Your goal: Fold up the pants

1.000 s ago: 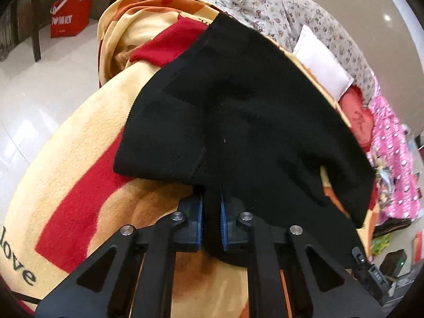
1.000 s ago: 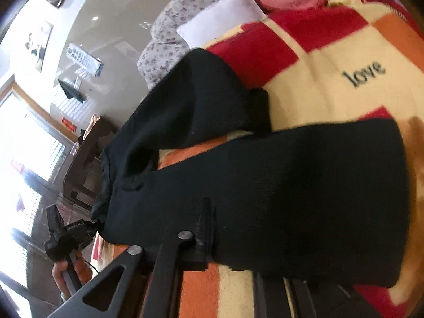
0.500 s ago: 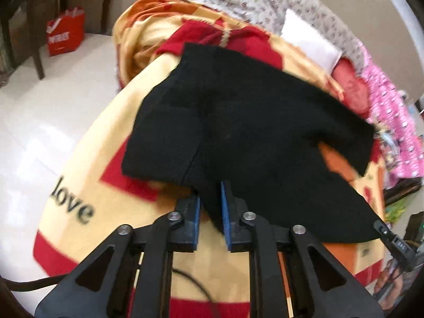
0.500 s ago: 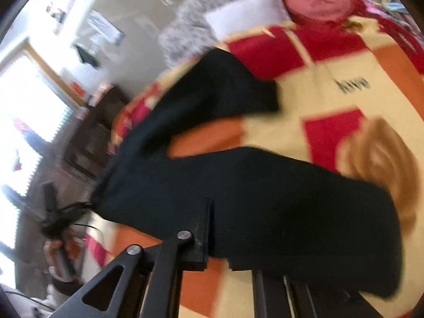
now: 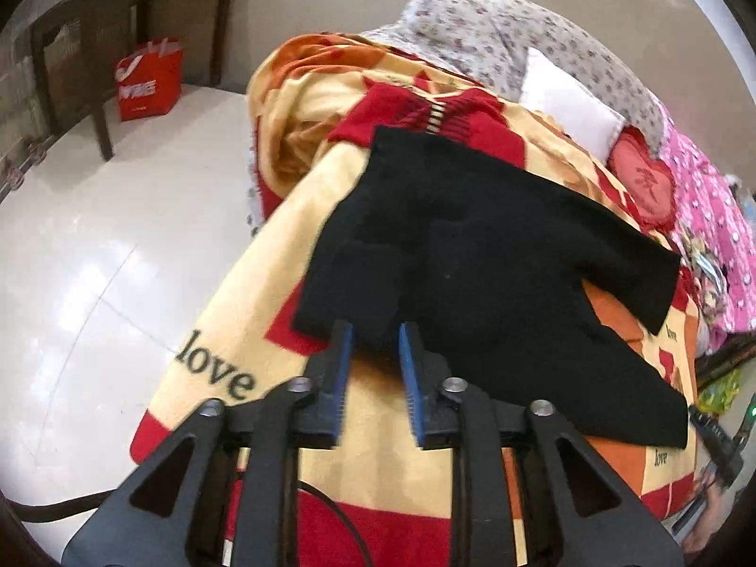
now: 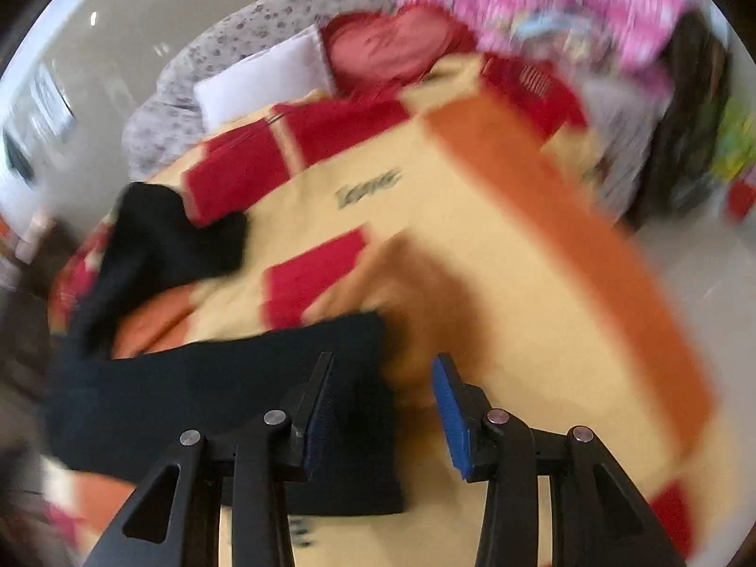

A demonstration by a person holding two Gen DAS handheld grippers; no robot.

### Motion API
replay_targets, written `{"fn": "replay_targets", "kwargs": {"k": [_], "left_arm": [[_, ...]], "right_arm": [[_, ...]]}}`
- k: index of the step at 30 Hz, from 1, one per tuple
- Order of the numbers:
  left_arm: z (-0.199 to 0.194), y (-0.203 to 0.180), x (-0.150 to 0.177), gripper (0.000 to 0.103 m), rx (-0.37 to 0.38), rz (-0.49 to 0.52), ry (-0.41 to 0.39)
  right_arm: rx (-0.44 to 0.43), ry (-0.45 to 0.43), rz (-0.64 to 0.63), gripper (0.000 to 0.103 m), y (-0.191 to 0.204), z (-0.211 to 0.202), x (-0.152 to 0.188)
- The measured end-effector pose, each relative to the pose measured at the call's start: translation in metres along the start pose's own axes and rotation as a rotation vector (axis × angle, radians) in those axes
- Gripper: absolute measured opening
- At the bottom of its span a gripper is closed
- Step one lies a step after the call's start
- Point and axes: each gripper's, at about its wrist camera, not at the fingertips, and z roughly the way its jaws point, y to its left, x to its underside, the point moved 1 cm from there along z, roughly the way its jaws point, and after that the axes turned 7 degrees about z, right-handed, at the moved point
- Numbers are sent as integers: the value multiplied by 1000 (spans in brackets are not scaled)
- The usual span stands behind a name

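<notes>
Left gripper (image 5: 373, 347) first: its blue-padded fingers (image 5: 344, 368) stand a little apart, nothing pinched between them, tips right at the near hem of the black pants (image 5: 472, 274). Whether the tips touch the fabric is hard to say. Over on the other side, the right gripper (image 6: 385, 390) is spread wider, blue pads (image 6: 451, 420) well apart, and it has hold of nothing either; the picture is smeared with motion blur. One end of the pants (image 6: 227, 392) lies under and beside its left finger, the right finger over bare blanket.

The pants lie spread flat on a yellow, red and orange blanket (image 5: 227, 330) printed with the word "love", two sections splaying apart in a V toward the far right in the left wrist view. Beyond them sit a white pillow (image 5: 567, 104), a floral cover (image 5: 496, 42), a red heart-shaped cushion (image 5: 645, 184) and pink patterned fabric (image 5: 713, 236). Off the blanket's left edge, glossy floor tiles (image 5: 94, 245), a red shopping bag (image 5: 149, 80) and dark wooden furniture (image 5: 94, 38).
</notes>
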Motion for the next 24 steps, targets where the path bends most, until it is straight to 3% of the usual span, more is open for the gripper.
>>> {"fn": "replay_targets", "kwargs": {"k": [5,10,14,16,18,21,24], "left_arm": [[13,-20,-9,29,20,37,3],[41,-37,-8,29,12,79,38],[65,-35,-9,29,-12,93,75],[73,-32,-10,29,-11,94,76],[74,-32,-13,29,-9,93,80],[73,-32,-23,29,7,91,86],[73,-32,-34,29,15,89,81]], "right_arm": [[-117,-21,-83,41,41,-13,-12],[-349,163,-284,41,120,15,20],[-355,236,-436,41,168,49,51],[-334,188,-497,42,182,52,58],[-339,216,-510,42,189,56,57],[-439,213,-500,42,207,52,39],[-465,108,-543,42,234,48,13]]}}
